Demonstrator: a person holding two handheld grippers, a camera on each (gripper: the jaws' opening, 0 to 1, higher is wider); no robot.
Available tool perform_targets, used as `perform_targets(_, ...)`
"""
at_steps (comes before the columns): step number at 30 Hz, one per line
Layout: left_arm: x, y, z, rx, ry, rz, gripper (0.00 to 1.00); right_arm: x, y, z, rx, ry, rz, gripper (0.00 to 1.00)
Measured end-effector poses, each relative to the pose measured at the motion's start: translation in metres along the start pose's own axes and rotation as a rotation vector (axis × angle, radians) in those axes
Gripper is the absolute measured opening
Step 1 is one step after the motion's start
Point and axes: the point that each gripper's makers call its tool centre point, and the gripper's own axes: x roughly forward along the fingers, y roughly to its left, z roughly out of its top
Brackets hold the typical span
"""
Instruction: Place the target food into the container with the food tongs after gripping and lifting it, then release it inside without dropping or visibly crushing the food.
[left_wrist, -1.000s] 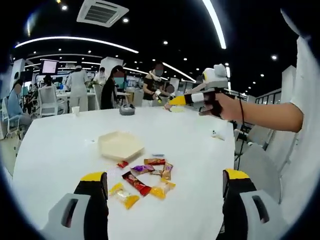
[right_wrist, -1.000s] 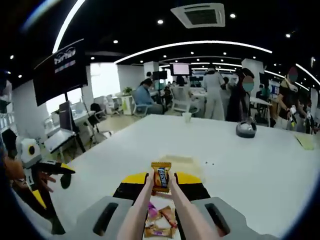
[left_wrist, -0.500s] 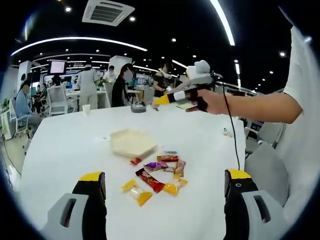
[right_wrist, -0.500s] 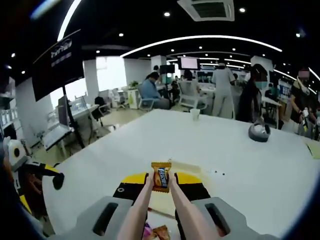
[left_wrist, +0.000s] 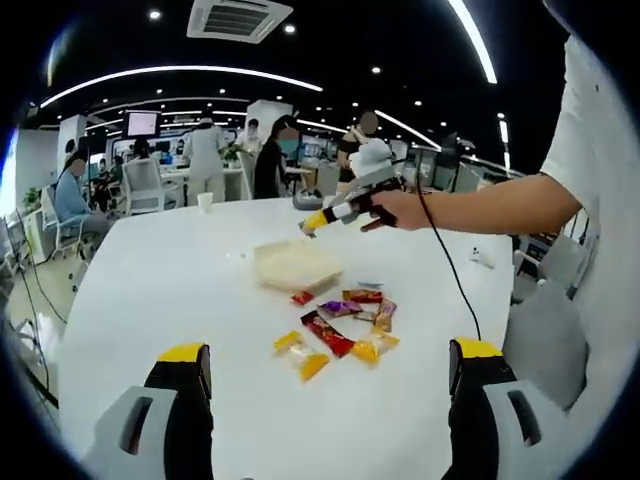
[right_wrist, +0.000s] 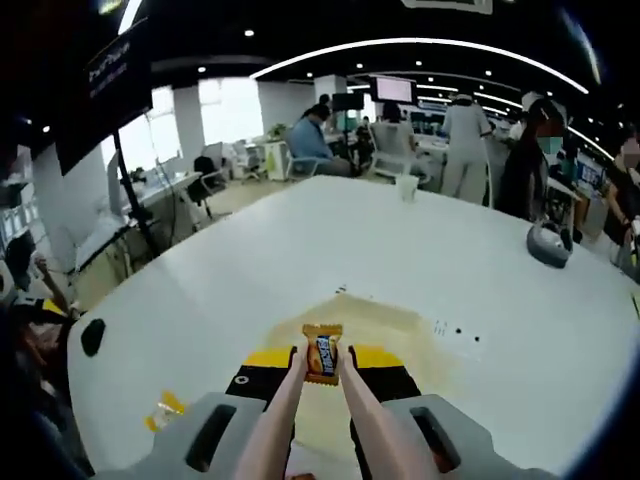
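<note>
On the white worktop (left_wrist: 150, 300) of an open office, your tongs (right_wrist: 320, 420) pinch a snack bar (right_wrist: 321, 354) above the tan container (right_wrist: 400, 330). Your right gripper (right_wrist: 320, 372) is clamped on the tongs. More snacks (left_wrist: 340, 335) lie beside the container (left_wrist: 296, 265). Your left gripper (left_wrist: 330, 375) is spread wide, holding nothing.

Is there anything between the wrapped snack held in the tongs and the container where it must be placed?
Nothing visible stands in the way. The right gripper squeezes the tongs, which hold the wrapped snack above the beige container. In the left gripper view, the container lies open, apart from the loose snacks.
</note>
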Motion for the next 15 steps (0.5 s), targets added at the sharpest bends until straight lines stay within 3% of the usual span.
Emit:
perform_targets(3, -0.006, 0.006, -0.002, -0.024, -0.003, 0.027, 0.99, 0.003, 0.000, -0.005, 0.008, 0.008, 0.002, 0.19)
perform_targets(6, -0.008, 0.008, -0.002, -0.030, -0.007, 0.038, 0.99, 0.001, -0.006, 0.000, -0.001, 0.006, -0.019, 0.21)
perform_targets(7, -0.008, 0.008, -0.002, -0.038, -0.010, 0.039, 0.99, 0.001, -0.009, 0.004, -0.001, -0.011, 0.004, 0.24)
perform_targets(9, -0.009, 0.007, -0.002, -0.037, -0.010, 0.038, 0.99, 0.001, -0.009, 0.002, 0.065, 0.012, 0.022, 0.24)
perform_targets(11, -0.010, 0.007, -0.003, -0.039, -0.003, 0.041, 0.99, -0.006, -0.017, 0.005, -0.001, -0.004, -0.009, 0.24)
perform_targets(15, -0.012, 0.004, 0.000, -0.031, -0.015, 0.038, 0.99, -0.019, -0.017, 0.009, 0.003, -0.010, -0.003, 0.25)
